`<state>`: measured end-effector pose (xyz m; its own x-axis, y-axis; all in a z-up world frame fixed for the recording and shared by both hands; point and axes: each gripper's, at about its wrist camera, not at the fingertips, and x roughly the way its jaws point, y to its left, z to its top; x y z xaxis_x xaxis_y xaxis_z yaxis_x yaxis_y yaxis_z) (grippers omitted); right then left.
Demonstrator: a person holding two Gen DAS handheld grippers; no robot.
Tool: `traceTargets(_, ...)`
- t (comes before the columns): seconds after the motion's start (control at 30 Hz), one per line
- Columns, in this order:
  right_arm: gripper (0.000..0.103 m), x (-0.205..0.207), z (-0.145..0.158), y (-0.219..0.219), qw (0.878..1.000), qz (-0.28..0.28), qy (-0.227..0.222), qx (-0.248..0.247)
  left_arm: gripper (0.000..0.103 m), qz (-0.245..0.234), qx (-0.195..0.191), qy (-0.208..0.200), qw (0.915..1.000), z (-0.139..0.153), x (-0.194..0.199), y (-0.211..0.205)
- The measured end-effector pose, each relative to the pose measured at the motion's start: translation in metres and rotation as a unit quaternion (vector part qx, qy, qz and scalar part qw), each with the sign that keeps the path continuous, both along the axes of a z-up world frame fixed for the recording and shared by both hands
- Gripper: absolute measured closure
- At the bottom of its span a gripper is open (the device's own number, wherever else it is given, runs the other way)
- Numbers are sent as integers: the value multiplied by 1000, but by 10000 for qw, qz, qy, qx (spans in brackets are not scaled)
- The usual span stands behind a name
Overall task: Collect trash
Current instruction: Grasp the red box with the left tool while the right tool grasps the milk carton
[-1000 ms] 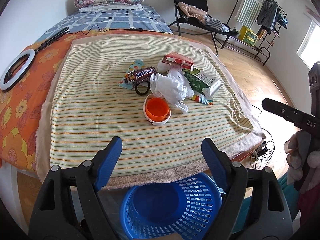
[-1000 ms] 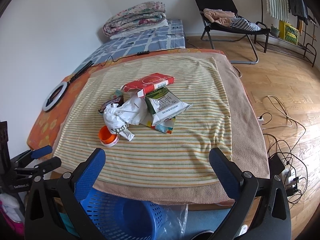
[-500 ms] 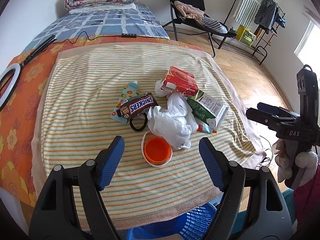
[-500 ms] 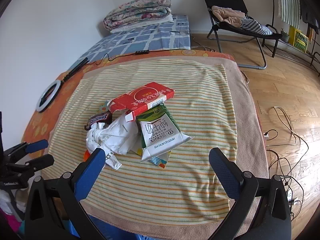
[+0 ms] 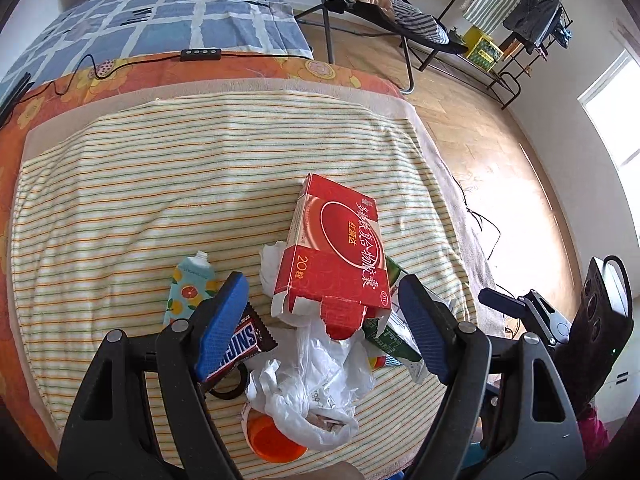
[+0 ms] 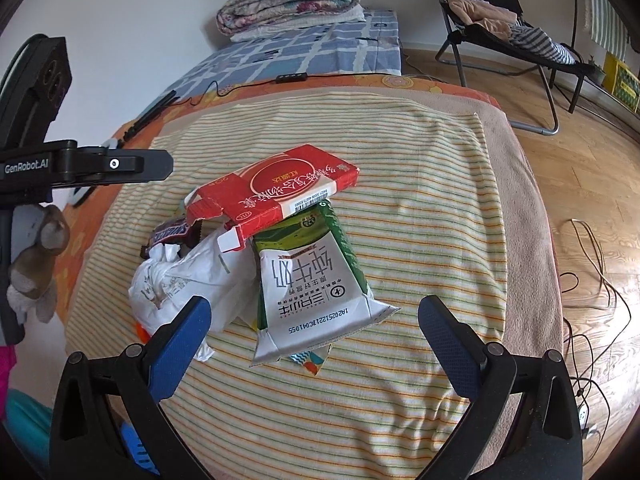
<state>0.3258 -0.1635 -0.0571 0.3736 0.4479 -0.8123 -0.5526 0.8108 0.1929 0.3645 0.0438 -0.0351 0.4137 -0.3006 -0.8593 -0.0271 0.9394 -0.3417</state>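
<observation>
A pile of trash lies on the striped towel point(image 5: 160, 184): a red carton point(image 5: 340, 252), a crumpled white plastic bag point(image 5: 316, 384), a Snickers wrapper point(image 5: 244, 340), a green and white milk carton point(image 6: 312, 280), an orange cup point(image 5: 272, 436) and a fruit-print tube point(image 5: 190, 288). My left gripper point(image 5: 324, 312) is open, its fingers either side of the red carton's near end, above the bag. My right gripper point(image 6: 314, 330) is open, just in front of the milk carton. The red carton point(image 6: 276, 188) rests on the milk carton.
A blue basket point(image 6: 136, 452) shows at the towel's near edge. The towel lies on an orange flowered cover point(image 5: 248, 68). A folding chair point(image 6: 512, 36) and cables point(image 6: 592, 280) are on the wooden floor to the right. A folded quilt point(image 6: 292, 0) lies far back.
Both grippers have moved forward over the towel toward the trash pile. The blue basket has dropped out of the left wrist view. Both stay open.
</observation>
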Motion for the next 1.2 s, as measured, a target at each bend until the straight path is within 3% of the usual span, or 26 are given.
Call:
traceTargets(0.13, 0, 3, -5, 2, 9999, 89, -79, -71, 22, -347, -17, 399, 9986, -16, 32, -17)
traceTargets(0.37, 1, 9, -10, -4, 9999, 139, -48, 2, 22, -1023, 687, 911, 9882, -39, 62, -57)
traceTargets(0.6, 1, 6, -10, 5, 9993, 334, -153, -24, 21, -1093, 979, 1151, 9825, -54, 83, -74)
traceTargets(0.7, 1, 5, -11, 6, 9992, 353, -169, -58, 16, -1112, 1062, 1269, 9799, -63, 94, -83)
traceTargets(0.9, 1, 11, -14, 7, 9992, 318, -199, -151, 14, -1204, 1700, 1329, 9690, -83, 105, -102)
traceTargets(1.2, 1, 13, -20, 26, 9972, 558, -308, -403, 17, -549, 1345, 896, 9853, -68, 108, -53)
